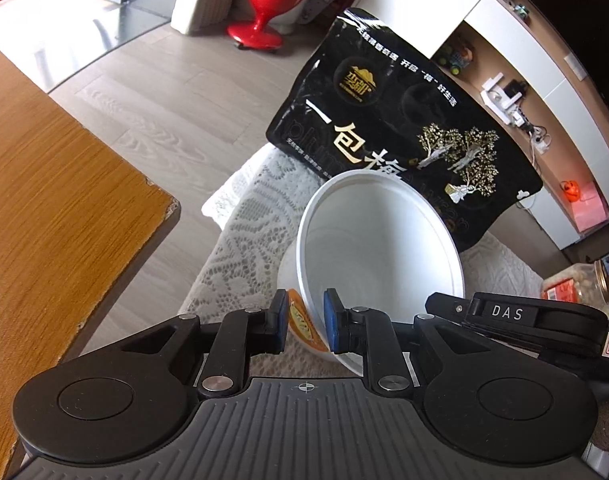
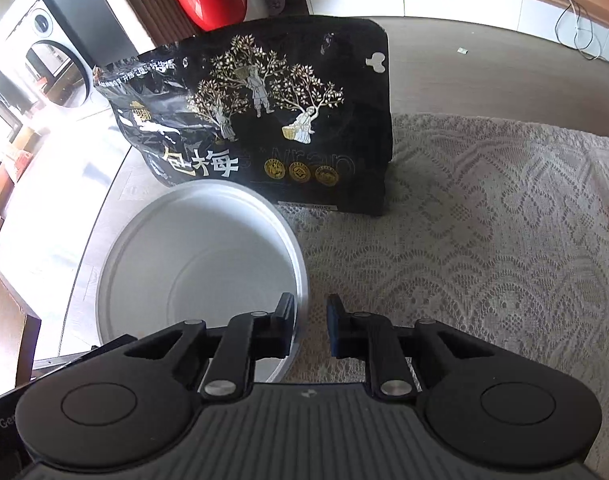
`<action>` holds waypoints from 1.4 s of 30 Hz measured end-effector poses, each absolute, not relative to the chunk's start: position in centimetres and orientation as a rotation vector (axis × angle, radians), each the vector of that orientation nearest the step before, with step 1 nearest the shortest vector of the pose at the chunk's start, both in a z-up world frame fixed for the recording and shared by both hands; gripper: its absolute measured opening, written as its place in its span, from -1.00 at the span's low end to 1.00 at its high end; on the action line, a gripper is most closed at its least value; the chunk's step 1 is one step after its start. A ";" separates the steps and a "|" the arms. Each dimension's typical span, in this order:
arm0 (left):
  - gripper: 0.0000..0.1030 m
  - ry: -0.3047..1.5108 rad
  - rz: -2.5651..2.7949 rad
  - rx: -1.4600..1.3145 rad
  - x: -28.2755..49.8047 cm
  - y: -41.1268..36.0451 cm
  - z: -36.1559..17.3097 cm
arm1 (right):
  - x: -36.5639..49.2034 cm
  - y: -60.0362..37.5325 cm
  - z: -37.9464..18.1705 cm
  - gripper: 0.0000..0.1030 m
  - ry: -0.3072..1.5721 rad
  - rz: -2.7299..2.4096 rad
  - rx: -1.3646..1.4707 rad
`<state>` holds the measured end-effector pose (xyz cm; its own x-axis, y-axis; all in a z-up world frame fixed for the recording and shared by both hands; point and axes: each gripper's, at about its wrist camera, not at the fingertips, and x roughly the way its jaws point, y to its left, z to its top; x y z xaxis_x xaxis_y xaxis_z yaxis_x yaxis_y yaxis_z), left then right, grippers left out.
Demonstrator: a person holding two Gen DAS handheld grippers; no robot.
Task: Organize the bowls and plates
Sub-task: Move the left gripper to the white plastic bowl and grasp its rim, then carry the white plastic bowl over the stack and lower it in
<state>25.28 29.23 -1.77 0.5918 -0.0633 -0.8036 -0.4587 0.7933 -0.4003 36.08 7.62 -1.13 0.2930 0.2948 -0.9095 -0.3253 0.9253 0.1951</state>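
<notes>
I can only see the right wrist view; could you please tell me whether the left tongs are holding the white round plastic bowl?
Observer: Yes. The left tongs are closed across the wall of the white round plastic bowl, one pad inside and one outside.
Operator: Thank you. Is there anything on the bowl's outside?
Observer: An orange printed label sits on the outer wall, against the outside pad.
Operator: And what lies to the left of the bowl?
Observer: A brown wooden tabletop, with grey floor between it and the white lace cloth.
</notes>
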 end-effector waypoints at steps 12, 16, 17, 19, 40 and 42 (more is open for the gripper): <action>-0.62 0.943 0.177 -0.617 25.8 27.3 -2.0 | 33.8 3.5 0.7 -0.75 1.209 0.375 -0.059; -0.58 0.969 0.163 -0.667 26.1 27.8 -2.9 | 34.4 3.5 0.2 -0.72 1.195 0.344 -0.048; -0.58 0.971 0.158 -0.669 26.2 27.7 -3.0 | 34.8 3.6 -0.2 -0.71 1.196 0.334 -0.057; -0.58 0.977 0.153 -0.667 26.4 27.5 -3.2 | 35.0 3.8 -1.0 -0.71 1.203 0.322 -0.066; -0.61 0.867 -0.284 -0.598 23.1 17.5 3.3 | 23.2 -7.4 9.0 -0.72 0.968 0.271 -0.092; -0.60 0.870 -0.371 -0.538 22.1 14.6 3.8 | 20.9 -10.5 10.1 -0.71 0.935 0.230 -0.049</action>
